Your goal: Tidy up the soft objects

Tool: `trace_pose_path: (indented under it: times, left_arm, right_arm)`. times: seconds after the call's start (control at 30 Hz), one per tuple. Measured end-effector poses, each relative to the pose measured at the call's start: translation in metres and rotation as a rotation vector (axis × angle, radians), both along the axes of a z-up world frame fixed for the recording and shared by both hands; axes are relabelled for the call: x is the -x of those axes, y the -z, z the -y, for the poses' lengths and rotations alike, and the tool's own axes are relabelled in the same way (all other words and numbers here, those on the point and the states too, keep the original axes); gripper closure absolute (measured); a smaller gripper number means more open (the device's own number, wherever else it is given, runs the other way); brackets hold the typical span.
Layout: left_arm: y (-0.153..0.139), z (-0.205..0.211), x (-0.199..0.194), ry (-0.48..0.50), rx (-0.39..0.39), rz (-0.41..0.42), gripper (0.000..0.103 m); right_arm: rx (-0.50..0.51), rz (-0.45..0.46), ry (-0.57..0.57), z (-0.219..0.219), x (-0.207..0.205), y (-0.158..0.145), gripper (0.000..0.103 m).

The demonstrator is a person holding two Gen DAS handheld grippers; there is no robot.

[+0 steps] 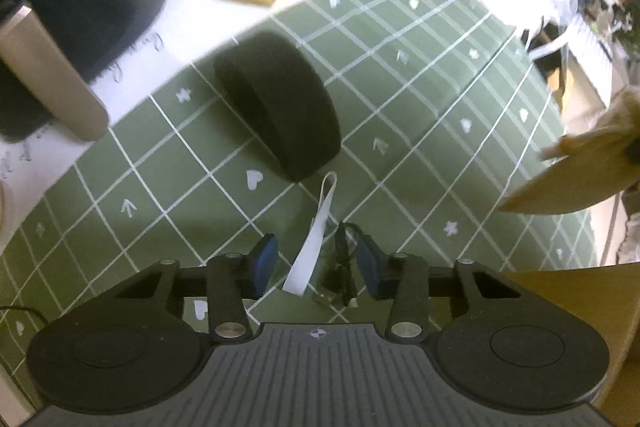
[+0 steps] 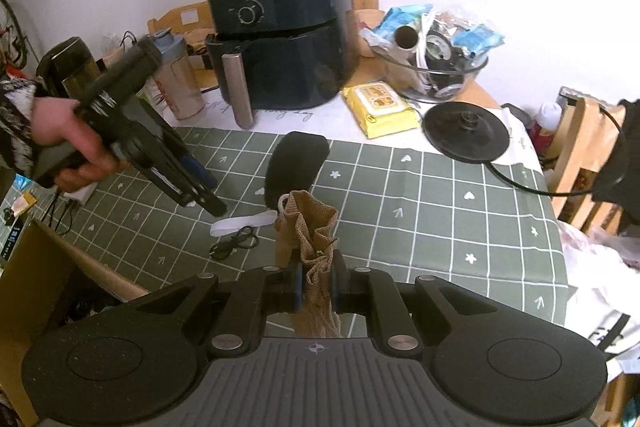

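Observation:
My left gripper (image 1: 316,259) points down at the green checked tablecloth (image 1: 420,87). A white band (image 1: 310,247) and a coiled black cable (image 1: 340,267) lie between its blue pads (image 1: 264,263), which stand apart and press on neither. A black foam pad (image 1: 280,107) lies just beyond. My right gripper (image 2: 316,291) is shut on a tan knitted cloth bag (image 2: 316,231) held above the table. From the right wrist, a hand (image 2: 76,147) holds the left gripper (image 2: 208,191) over the white band (image 2: 244,221) and the cable (image 2: 236,247), beside the foam pad (image 2: 296,163).
A dark air fryer (image 2: 280,27), a yellow wipes pack (image 2: 380,107), a black kettle base (image 2: 466,131) and a glass bowl (image 2: 440,75) of clutter stand at the back. An open cardboard box (image 2: 40,267) sits off the near left corner. A wooden chair (image 2: 580,155) stands at the right.

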State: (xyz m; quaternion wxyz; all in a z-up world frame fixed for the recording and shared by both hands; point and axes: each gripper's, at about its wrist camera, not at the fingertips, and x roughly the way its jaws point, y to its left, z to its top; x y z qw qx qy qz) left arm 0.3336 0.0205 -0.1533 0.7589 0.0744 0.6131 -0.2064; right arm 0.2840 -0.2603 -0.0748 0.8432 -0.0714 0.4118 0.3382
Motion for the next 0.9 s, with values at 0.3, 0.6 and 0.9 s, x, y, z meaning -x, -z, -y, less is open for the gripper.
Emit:
trace_pose_path:
  times: [0.3,0.6,0.9]
  left_arm:
    - [0.034,0.013,-0.006,0.059,-0.081,-0.038,0.084]
    - [0.037,0.017,-0.001,0.070,-0.092,-0.032,0.095]
    - [0.006,0.000,0.013,0.013,-0.080,0.046,0.098]
  right_arm:
    - [-0.002,-0.008,0.050,0.013,0.005,0.000,0.088]
    - [-0.012,-0.010,0.073,0.019,0.008,-0.002,0.088]
    - [-0.029,-0.009,0.066,0.018,0.009,-0.007,0.088]
